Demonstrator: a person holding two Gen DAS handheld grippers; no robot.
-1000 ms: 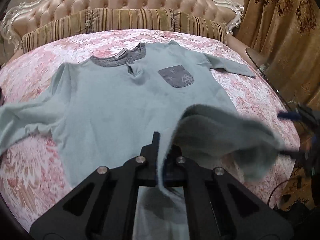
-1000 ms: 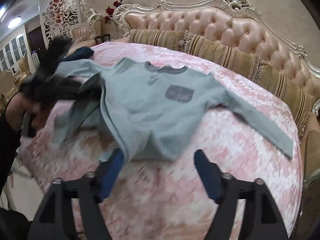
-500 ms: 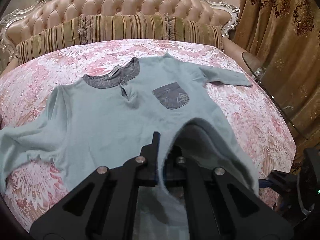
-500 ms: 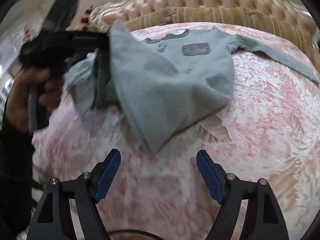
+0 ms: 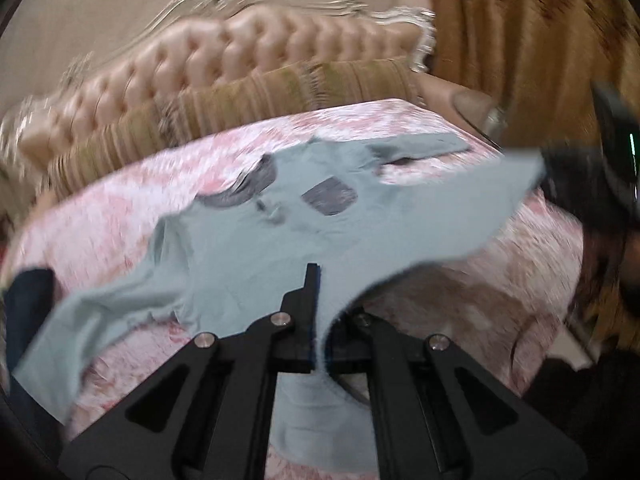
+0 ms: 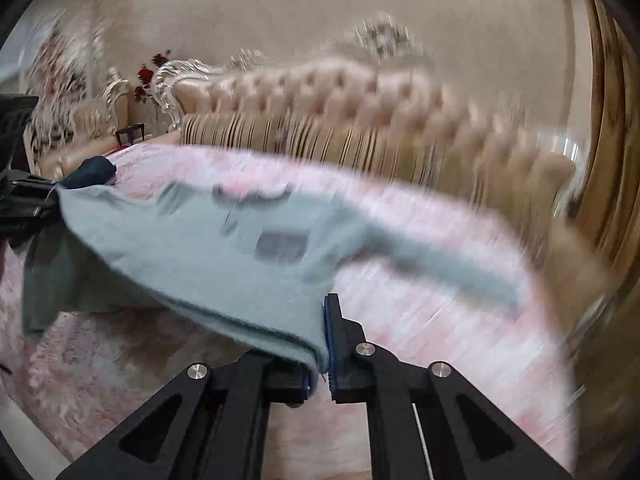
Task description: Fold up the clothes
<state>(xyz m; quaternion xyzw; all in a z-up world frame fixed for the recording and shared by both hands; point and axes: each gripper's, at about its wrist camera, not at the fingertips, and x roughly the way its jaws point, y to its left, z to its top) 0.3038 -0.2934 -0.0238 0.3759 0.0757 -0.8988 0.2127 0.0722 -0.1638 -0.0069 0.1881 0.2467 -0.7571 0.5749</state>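
- Shirt (image 5: 248,248): one pale blue-green long-sleeved garment with one grey collar (image 5: 244,188) and one grey chest pocket (image 5: 329,198). Its upper part lies on the bed near the headboard edge, while the hem is lifted off the cover toward the foot edge. Half a second ago only one hem corner was raised; now both are up and the hem stretches between the two grippers.
- Bed (image 5: 100,216): one, with a pink floral cover, one tufted headboard (image 5: 224,60) and one long striped bolster (image 5: 248,96) along the headboard edge. Both views are now blurred.
- Sleeves: two. The left sleeve (image 5: 68,344) trails to the bed's left edge; the right sleeve (image 6: 448,268) runs toward the right edge.
- Grippers: two. The left gripper (image 5: 318,320) has its fingers pressed together on a hem corner. The right gripper (image 6: 322,344), wide apart and holding nothing half a second ago, is now clamped on the other hem corner.
- One dark blue bundle (image 6: 94,172) sits at the bed's far left corner.
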